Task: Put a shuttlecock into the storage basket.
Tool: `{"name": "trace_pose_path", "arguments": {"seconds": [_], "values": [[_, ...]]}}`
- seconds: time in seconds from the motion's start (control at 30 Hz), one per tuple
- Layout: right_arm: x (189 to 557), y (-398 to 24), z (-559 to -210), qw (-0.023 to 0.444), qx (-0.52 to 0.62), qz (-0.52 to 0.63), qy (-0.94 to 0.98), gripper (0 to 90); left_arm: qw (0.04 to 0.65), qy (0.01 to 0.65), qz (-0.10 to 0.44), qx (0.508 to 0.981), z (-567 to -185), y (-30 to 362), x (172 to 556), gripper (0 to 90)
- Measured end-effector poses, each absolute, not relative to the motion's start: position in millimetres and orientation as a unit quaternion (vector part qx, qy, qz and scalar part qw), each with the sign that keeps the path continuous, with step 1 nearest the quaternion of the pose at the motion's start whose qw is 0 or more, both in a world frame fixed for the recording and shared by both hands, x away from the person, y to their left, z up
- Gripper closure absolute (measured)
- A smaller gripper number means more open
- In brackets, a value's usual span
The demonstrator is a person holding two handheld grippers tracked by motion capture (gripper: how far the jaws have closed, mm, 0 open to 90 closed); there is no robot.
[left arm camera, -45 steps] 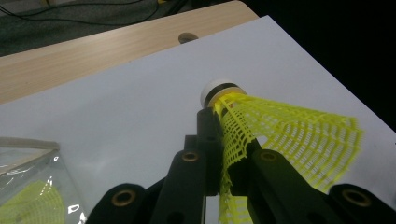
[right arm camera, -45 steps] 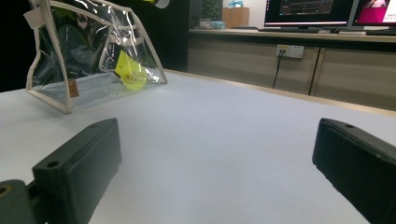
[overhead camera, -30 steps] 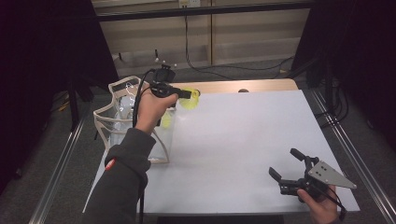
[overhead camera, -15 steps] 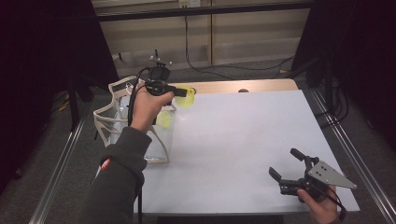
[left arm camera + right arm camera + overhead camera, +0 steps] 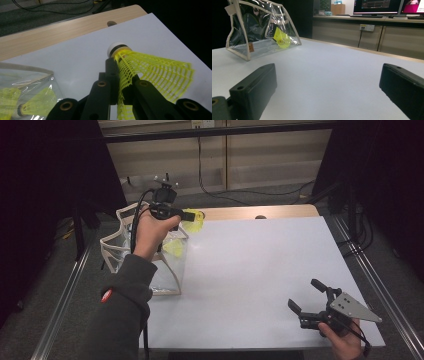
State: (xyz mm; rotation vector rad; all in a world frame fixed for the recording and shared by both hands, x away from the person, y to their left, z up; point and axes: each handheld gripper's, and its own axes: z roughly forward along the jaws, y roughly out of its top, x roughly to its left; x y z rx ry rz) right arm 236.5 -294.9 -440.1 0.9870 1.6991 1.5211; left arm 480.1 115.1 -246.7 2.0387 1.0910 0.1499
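A yellow mesh shuttlecock with a white cork hangs above the table's far left, just beyond the bag's top. My left gripper is shut on its skirt; the black jaws pinch the mesh just behind the cork. Below and to the left stands a clear plastic bag with cream trim. At least one more yellow shuttlecock lies inside it, also seen through the film. My right gripper rests low at the table's front right, open with nothing between its jaws.
The white table top has a wooden strip with a small hole along its far edge. Across it stands the bag, with the shuttlecock inside. Cables lie on the floor behind.
My left hand has drifted slightly left and away with the shuttlecock still pinched. The right hand has kept still.
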Motion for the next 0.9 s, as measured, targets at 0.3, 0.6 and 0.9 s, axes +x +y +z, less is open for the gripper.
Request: {"name": "trace_pose_path", "arguments": {"seconds": [0.3,0.6,0.9], "values": [[236.6,-295.0,-440.1,0.324,0.375,0.579,0.647,1.3,0.397,0.434,0.064,0.806,-242.3,120.9,479.6,87.2],[236.3,-294.8,-439.9,0.324,0.377,0.579,0.647,1.3,0.397,0.435,0.066,0.805,-238.1,125.4,479.2,87.1],[236.2,-294.7,-439.9,0.323,0.376,0.579,0.647,1.3,0.396,0.440,0.067,0.803,-234.0,133.2,479.7,87.1]]}}
